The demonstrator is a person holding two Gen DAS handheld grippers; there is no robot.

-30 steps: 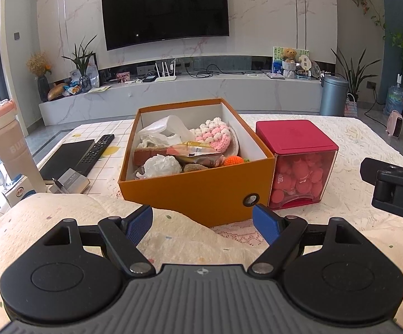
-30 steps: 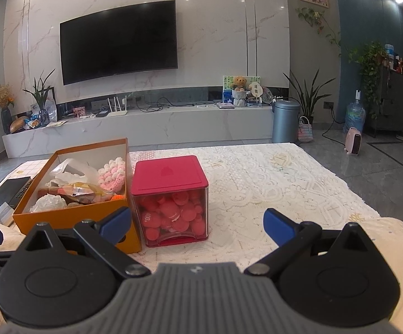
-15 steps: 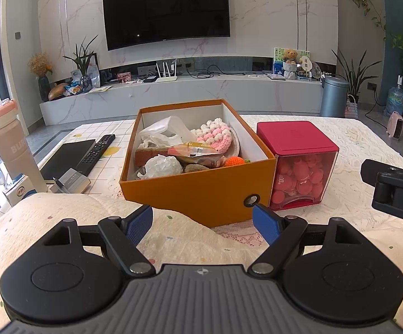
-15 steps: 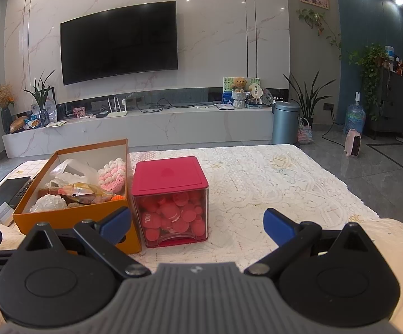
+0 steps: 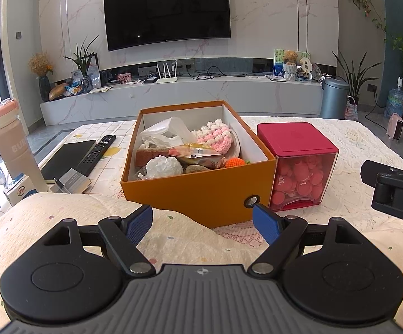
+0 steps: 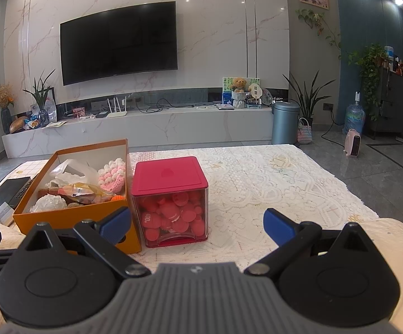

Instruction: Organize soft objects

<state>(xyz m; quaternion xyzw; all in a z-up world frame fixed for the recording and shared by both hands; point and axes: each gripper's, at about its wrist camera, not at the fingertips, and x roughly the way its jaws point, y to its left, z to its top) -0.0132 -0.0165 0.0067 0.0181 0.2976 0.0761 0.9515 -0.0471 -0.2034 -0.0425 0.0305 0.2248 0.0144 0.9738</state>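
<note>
Looking at the orange box (image 5: pixel 198 192), I see soft things piled inside: a pink knit piece (image 5: pixel 215 139) and a white puff (image 5: pixel 162 167). My left gripper (image 5: pixel 202 222) and right gripper (image 6: pixel 197 224) both hang wide open, holding nothing. Sorting could be done or waiting.

The right gripper (image 6: pixel 197 222) hangs with fingers spread wide, holding nothing. Just ahead stands a red cube (image 6: pixel 170 199) of pink balls; left of it, touching or nearly so, an orange box (image 6: pixel 70 220) of soft things.
</note>
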